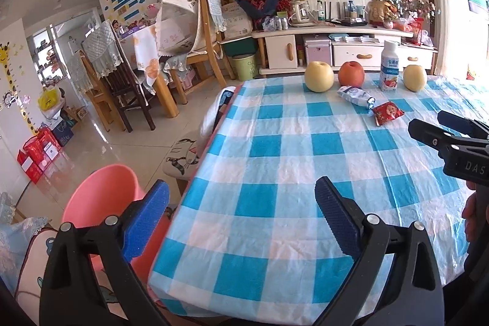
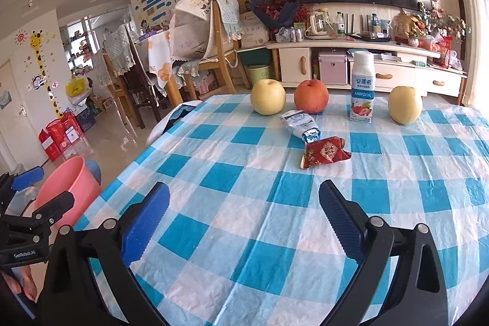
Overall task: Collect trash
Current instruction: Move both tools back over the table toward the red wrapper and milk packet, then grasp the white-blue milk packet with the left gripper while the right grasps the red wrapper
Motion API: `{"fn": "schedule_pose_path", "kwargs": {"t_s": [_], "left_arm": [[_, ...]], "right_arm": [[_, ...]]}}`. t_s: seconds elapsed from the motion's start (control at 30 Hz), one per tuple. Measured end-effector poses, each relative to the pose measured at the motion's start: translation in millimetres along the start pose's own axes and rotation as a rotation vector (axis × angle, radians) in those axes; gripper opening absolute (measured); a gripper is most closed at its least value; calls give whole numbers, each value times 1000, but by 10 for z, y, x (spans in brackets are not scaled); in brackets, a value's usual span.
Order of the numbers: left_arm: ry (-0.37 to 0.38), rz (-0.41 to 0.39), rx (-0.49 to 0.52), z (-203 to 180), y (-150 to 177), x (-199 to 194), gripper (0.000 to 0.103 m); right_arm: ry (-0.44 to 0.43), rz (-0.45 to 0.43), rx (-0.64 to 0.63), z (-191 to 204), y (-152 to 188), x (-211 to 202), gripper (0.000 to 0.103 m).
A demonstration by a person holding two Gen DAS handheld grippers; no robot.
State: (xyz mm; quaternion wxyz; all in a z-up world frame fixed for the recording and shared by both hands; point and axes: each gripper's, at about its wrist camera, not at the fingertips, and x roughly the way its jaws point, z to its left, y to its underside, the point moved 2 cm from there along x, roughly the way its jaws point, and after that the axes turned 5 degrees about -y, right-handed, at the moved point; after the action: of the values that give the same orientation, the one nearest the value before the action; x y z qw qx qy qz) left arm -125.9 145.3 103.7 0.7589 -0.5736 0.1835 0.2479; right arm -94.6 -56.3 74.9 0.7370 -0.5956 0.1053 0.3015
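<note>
Approach step: left gripper (image 1: 241,216) and right gripper (image 2: 244,219), jaws released and empty, face red wrapper (image 2: 325,152) and white wrapper (image 2: 299,122) mid-tabletop (pink bin (image 2: 68,188) off left edge); next, judged, grasp one.

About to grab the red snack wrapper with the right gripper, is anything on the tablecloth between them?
Nothing visible. Only bare checked tablecloth lies between the open right gripper and the red snack wrapper. The white-and-blue wrapper lies just behind it, with the fruit beyond.
</note>
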Motion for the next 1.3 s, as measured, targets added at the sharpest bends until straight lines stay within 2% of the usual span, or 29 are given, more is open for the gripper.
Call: {"fn": "schedule_pose_path", "kwargs": {"t_s": [0.17,0.4,0.6,0.93,1.13,1.17,1.2,1.23,1.3], "left_arm": [[40,1,13,-193,-71,109,97],[99,49,-61,-349,-100,394,97],[127,90,-76,-472,-71,638,97],[180,162,-130,-500,30,931,97],[188,157,-129,-514,30,974,97],[189,155,-127,-518,25,977,97],[194,154,-127,-527,20,981,97],[199,154,-127,-531,16,985,97],[210,155,-129,-551,5,992,97]], "right_arm": [[21,-3,73,-365,-42,44,97],[35,22,188,-958,-149,221,97],[38,123,247,-1253,-199,640,97],[82,260,100,-1192,-229,1257,97],[131,288,29,-1198,-263,1478,96],[127,290,33,-1212,-274,1500,94],[122,290,37,-1225,-283,1505,83],[124,295,38,-1237,-287,1519,78],[135,297,23,-1239,-297,1524,73]]}}
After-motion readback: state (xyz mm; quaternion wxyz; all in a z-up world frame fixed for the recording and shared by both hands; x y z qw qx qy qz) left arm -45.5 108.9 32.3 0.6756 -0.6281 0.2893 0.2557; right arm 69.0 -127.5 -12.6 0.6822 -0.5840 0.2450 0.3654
